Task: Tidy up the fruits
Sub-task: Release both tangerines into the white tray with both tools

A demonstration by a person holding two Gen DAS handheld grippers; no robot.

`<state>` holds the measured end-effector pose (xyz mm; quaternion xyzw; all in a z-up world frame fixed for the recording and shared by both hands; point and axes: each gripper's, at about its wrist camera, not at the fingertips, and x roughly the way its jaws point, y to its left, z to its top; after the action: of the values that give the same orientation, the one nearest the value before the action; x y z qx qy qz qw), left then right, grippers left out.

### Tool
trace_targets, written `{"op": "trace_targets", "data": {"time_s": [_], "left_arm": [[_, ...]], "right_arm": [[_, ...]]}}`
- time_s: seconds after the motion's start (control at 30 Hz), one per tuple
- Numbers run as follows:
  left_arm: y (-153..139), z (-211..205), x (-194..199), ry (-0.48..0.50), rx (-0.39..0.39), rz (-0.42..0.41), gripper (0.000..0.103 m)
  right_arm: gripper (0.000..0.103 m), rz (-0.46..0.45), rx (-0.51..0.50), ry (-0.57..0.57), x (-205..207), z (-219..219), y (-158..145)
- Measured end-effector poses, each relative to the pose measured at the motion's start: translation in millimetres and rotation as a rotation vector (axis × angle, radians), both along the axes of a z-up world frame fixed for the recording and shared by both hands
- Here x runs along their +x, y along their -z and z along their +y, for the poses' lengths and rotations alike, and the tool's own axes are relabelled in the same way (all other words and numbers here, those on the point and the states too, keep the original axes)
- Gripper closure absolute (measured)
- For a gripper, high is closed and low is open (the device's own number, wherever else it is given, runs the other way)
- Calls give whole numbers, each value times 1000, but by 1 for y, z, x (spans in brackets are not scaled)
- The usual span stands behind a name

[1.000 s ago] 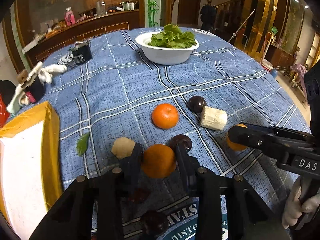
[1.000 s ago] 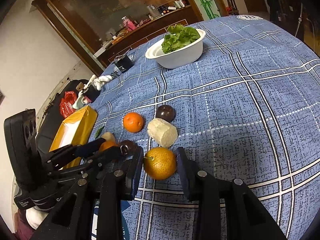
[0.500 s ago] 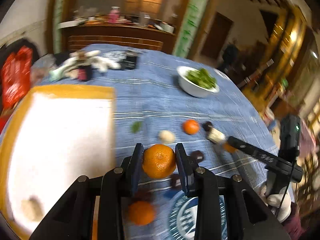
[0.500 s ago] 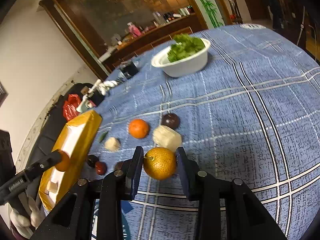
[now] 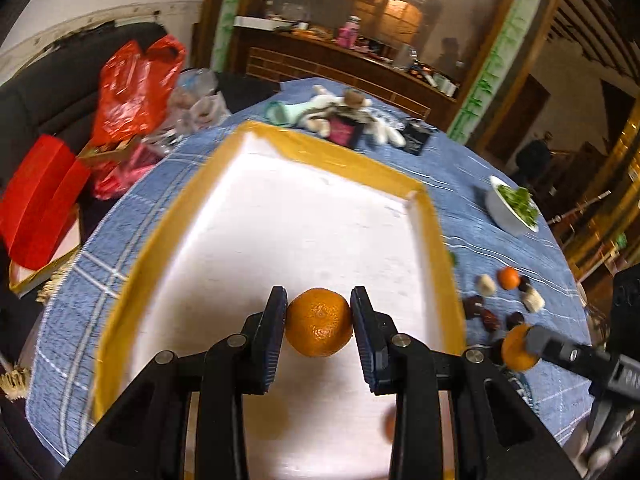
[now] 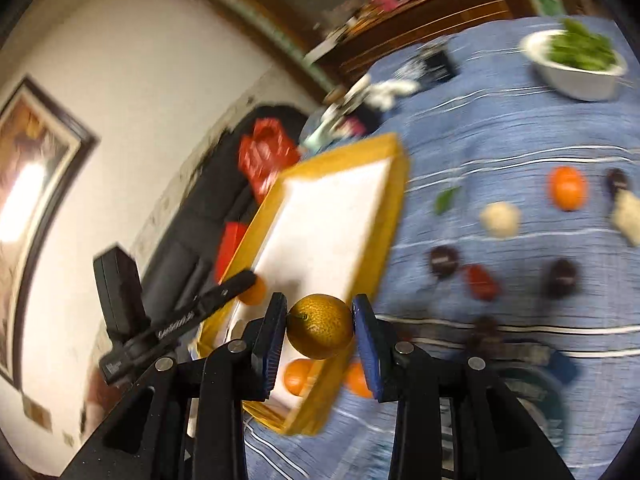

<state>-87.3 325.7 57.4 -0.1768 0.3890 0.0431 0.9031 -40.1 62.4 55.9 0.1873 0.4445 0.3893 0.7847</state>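
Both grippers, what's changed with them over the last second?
Left gripper closed on its orange, lifted it off the cloth and carried it over the yellow tray. Right gripper swung its orange to the tray's edge. The bowl of greens and loose fruit stayed put.

A dining room in a home.

A round desk (image 5: 460,172) carries a blue checked cloth and a white bowl of greens (image 5: 512,208). Behind it stands a dark wooden sideboard (image 5: 340,64) full of bottles and cups. A framed picture (image 6: 28,200) hangs on the white wall, and red plastic bags (image 5: 136,84) lie on a dark sofa.
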Motion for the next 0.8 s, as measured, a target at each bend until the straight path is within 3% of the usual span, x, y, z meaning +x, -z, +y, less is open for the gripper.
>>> {"op": "trace_targets", "data": {"time_s": [0.33, 0.4, 0.43, 0.47, 0.53, 0.6, 0.7, 0.8], "left_arm": [[15, 51, -16, -71, -113, 21, 69], [13, 51, -20, -60, -136, 15, 69], [12, 51, -22, -59, -137, 12, 62], [9, 50, -25, -61, -137, 4, 47], [2, 51, -32, -70, -139, -23, 40], [-6, 52, -39, -77, -149, -44, 40], [-16, 52, -53, -76, -190, -87, 39], [-22, 49, -62, -72, -209, -115, 35]], "right_arm": [[64, 2, -162, -90, 1, 90, 27], [58, 9, -181, -85, 2, 99, 31], [42, 16, -176, -79, 6, 99, 31], [32, 19, -163, -72, 6, 100, 30], [31, 7, -149, -63, 6, 99, 24], [31, -19, -155, -53, 4, 95, 14], [31, -70, -138, -12, -3, 68, -4], [32, -118, -192, 42, -15, 30, -10]]}}
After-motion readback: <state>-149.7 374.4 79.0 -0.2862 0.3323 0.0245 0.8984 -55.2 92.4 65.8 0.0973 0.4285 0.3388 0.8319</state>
